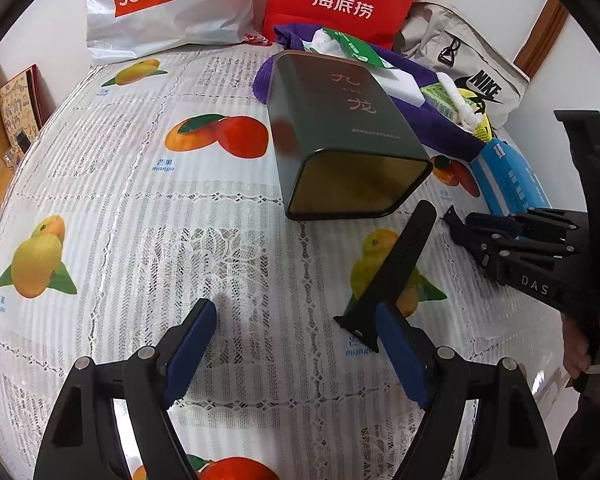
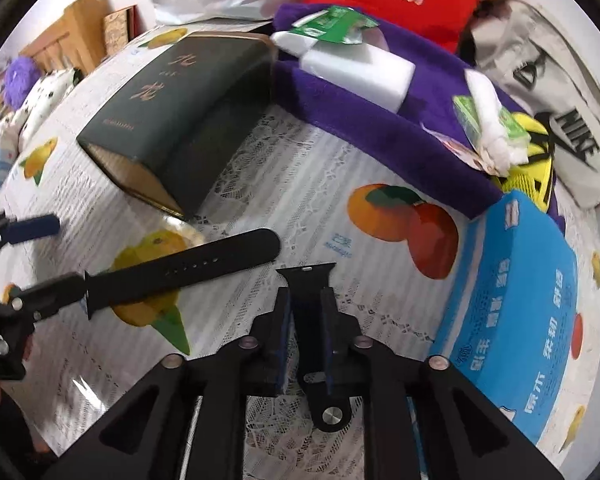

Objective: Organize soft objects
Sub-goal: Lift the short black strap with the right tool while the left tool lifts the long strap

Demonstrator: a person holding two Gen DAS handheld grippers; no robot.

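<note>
Sorting two halves of a black watch band beside the open tin.

Working left to right, my left gripper point(image 1: 296, 344) stands wide apart over the tablecloth point(image 1: 140, 208), grasping nothing; the long strap point(image 1: 396, 268) lies flat by its right finger, possibly touching it. The dark tin point(image 1: 340, 136) lies on its side just beyond. My right gripper point(image 2: 306, 308) pinches the short strap point(image 2: 310, 320), pads apparently pressing it. Both look light, floppy, rubbery and fairly grippy; I'd take the long one mid-length, across its width.
</note>
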